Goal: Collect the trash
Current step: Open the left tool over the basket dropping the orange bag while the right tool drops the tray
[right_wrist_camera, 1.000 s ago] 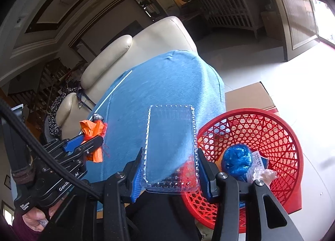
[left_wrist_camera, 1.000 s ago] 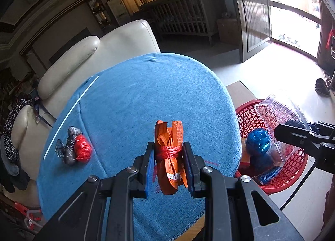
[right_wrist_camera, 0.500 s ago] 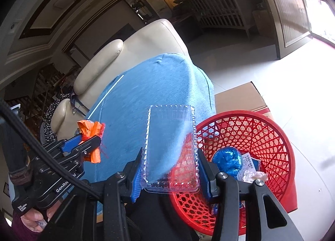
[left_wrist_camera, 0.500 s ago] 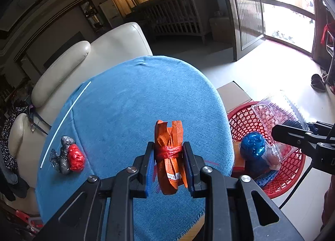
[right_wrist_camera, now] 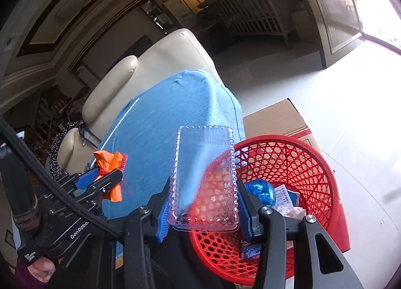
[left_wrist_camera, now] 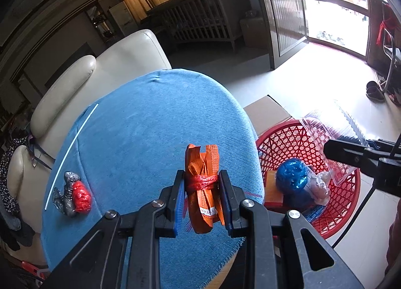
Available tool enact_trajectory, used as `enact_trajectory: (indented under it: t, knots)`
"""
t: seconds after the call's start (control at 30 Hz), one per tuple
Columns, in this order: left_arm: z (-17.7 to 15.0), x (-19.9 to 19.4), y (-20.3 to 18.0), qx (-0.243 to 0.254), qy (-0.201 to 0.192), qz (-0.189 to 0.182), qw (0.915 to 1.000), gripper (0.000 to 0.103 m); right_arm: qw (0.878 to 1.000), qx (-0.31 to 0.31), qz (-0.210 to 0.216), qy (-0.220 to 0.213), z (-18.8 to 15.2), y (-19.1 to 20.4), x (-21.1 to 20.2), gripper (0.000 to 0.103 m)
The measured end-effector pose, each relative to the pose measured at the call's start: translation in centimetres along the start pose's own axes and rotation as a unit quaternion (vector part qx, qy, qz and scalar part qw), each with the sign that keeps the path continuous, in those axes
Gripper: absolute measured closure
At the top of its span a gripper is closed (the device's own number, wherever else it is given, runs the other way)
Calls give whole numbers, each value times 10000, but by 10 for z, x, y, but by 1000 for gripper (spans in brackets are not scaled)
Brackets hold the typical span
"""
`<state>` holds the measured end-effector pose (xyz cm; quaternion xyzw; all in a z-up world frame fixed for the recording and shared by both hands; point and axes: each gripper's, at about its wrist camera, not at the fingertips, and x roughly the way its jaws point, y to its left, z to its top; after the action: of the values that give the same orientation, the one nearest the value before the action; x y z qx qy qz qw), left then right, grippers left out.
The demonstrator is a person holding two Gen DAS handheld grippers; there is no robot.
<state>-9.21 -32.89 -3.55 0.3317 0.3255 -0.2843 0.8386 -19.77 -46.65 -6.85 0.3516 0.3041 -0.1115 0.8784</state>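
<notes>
Left tool [left_wrist_camera: 201, 198] clamped on an orange wrapper bundle [left_wrist_camera: 202, 183] tied with red string, bundle upright between the pads, top sticking out past the fingertips, held above the near edge of the worktop [left_wrist_camera: 140, 133], which is covered in blue cloth. Right tool [right_wrist_camera: 204, 210] clamped on a clear plastic clamshell tray [right_wrist_camera: 204, 176], pads on its two long sides, tray extending forward from the tool and sitting over the near-left rim of the red mesh basket [right_wrist_camera: 295, 163]. From the left wrist view the tray hangs above the basket's far-right side. Basket is on the floor just right of the worktop, already holding a crumpled blue foil ball [left_wrist_camera: 292, 174], a pale plastic wad [left_wrist_camera: 319, 185] and some flat printed packets. Still on the worktop, well left of the left tool: a grey-and-red crumpled wrapper wad [left_wrist_camera: 72, 195], and beside it a thin white stick [left_wrist_camera: 72, 153] running along the cloth's left edge. Behind the basket, touching it, a cardboard box [right_wrist_camera: 275, 118]. Past the worktop, a cream leather sofa [left_wrist_camera: 110, 68]; further back a slatted crib [left_wrist_camera: 200, 20].
</notes>
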Motion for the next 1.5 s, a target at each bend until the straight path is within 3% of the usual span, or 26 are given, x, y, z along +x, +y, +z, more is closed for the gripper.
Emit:
enact_trajectory:
  t: [0.63,1.5]
  knots:
    - [-2,7,-25,238,128,-156,9995,75,9996,279,-77,-53,0,-26,-8,55]
    - [-2,10,-53,417,165,-654,9968,75,9981,592,-163,15,0,-49,-7,55]
